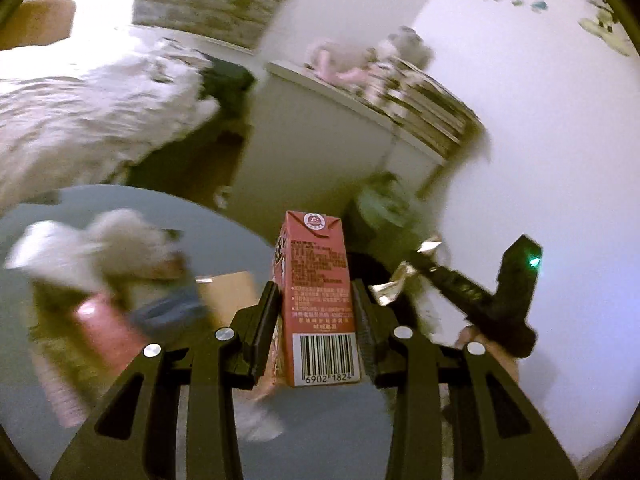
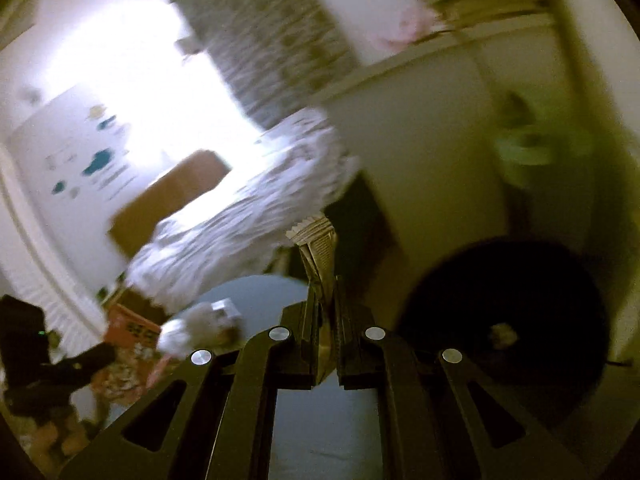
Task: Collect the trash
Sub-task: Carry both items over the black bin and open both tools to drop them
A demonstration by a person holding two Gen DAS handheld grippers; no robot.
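1. Left wrist view: left gripper [image 1: 316,312] fingers pinch the red paper drink carton [image 1: 316,300] upright above the grey round desk [image 1: 240,232].
2. Right gripper [image 2: 325,320] fingers pinch a crumpled silvery foil wrapper [image 2: 318,248].
3. Beyond, the black round bin [image 2: 508,320]: I would release both only directly over its opening.

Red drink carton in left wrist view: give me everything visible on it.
The red drink carton is a small paperboard brick pack with a folded top bearing a round logo, dense printed text on one side and a barcode low on it. It stands upright, clamped between the fingers of the left hand-held gripper, above the grey round table.
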